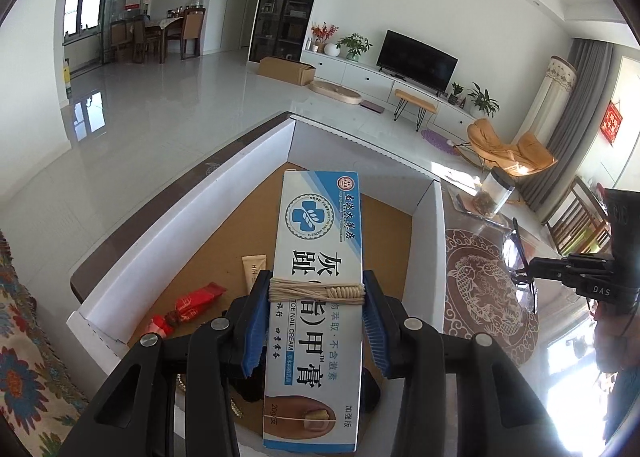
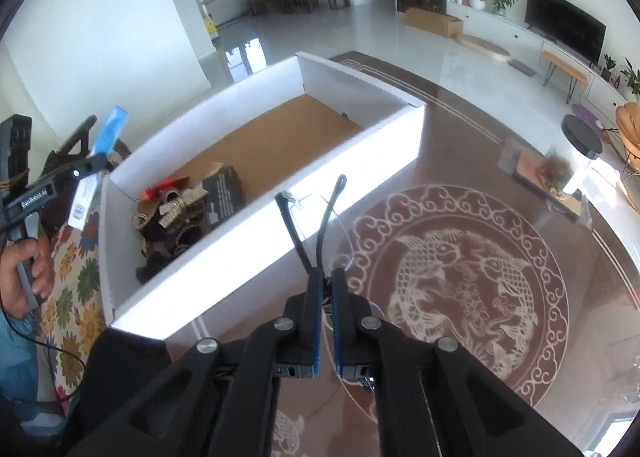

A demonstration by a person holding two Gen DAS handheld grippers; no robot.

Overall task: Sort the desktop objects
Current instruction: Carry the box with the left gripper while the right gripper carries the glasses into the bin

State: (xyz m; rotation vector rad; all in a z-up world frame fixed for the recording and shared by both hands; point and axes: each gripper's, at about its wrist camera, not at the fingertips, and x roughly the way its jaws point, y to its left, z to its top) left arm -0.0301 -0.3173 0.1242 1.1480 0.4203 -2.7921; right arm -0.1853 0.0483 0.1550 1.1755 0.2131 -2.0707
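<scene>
My left gripper (image 1: 316, 285) is shut on a long blue-and-white nail cream box (image 1: 320, 237) wrapped with a rubber band, held above the open white cardboard box (image 1: 224, 193). The right wrist view shows that gripper (image 2: 92, 161) and the cream box (image 2: 110, 133) at the white box's left end. My right gripper (image 2: 327, 275) is shut on black-framed glasses (image 2: 298, 233), temples pointing up, just outside the white box's near wall (image 2: 280, 217). From the left wrist view, the right gripper (image 1: 532, 269) and glasses (image 1: 516, 257) are on the right.
Inside the white box lie a red packet (image 1: 196, 299), a beige tube (image 1: 254, 267), a black carton (image 2: 224, 197) and a dark pile (image 2: 172, 213). A black-lidded jar (image 2: 576, 153) stands on the brown fish-pattern table (image 2: 460, 277). A floral cloth (image 2: 76, 297) and a person's hand (image 2: 28, 269) are at the left.
</scene>
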